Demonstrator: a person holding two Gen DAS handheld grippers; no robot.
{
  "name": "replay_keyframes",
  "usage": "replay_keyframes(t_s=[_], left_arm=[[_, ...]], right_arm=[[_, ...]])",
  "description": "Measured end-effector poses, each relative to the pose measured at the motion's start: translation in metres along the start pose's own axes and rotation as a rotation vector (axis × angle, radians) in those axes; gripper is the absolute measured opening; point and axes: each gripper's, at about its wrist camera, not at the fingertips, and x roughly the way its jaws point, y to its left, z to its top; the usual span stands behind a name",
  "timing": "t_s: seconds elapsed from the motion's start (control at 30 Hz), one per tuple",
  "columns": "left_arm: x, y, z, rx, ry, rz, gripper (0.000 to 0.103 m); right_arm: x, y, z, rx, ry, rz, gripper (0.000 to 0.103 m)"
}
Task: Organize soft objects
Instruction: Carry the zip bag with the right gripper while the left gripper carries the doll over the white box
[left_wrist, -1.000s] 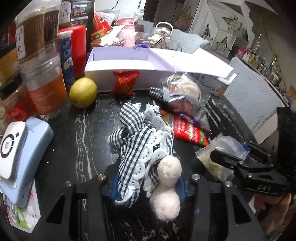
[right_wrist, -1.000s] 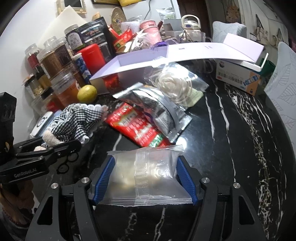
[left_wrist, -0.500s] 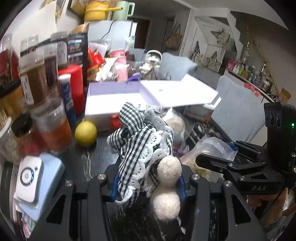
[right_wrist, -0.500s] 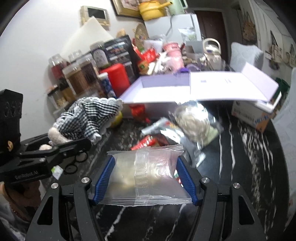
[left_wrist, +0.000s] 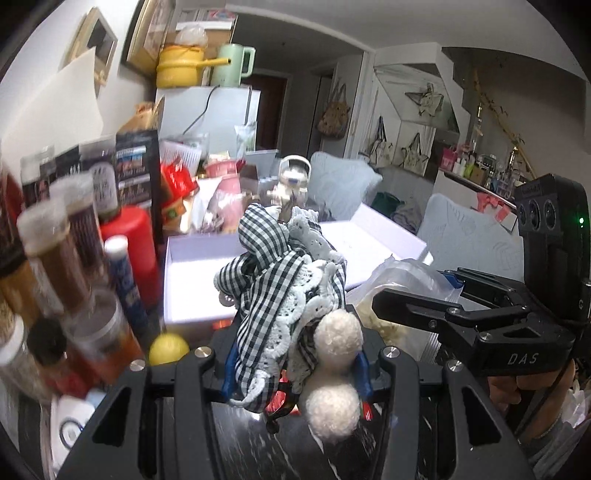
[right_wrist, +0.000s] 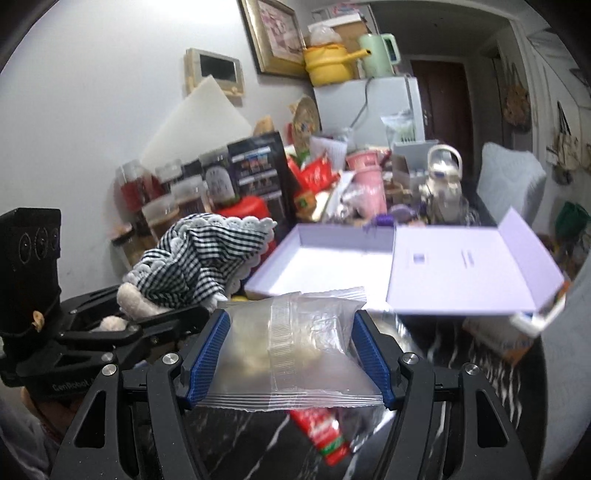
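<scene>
A bunched black-and-white checked cloth (left_wrist: 280, 291) with white lace trim and two white pompoms is clamped in my left gripper (left_wrist: 295, 369), held up off the black marble table (left_wrist: 243, 443). The same cloth (right_wrist: 199, 258) and left gripper show at the left of the right wrist view. My right gripper (right_wrist: 290, 354) is shut on a clear zip bag (right_wrist: 291, 347) with pale contents, also lifted. That bag (left_wrist: 402, 291) and the right gripper sit to the right in the left wrist view. An open lilac box (right_wrist: 332, 258) (left_wrist: 195, 280) lies beyond both, its lid (right_wrist: 465, 269) flat to the right.
Jars and bottles (left_wrist: 62, 266), a red canister (left_wrist: 133, 251) and a yellow lemon (left_wrist: 168, 349) crowd the left side. A red snack packet (right_wrist: 325, 435) lies on the table under the bag. Clutter and a white fridge (right_wrist: 369, 107) stand behind the box.
Both grippers have risen from the table with their loads and tilted up, so the box now looks lower and the room behind comes into view. Neither grip has changed.
</scene>
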Motion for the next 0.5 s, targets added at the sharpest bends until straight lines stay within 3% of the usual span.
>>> replay_keyframes(t_s=[0.5], left_arm=[[0.05,0.031,0.08,0.018,-0.087,0.084,0.047]], right_arm=[[0.047,-0.032,0.089,-0.046,-0.07,-0.011,0.068]])
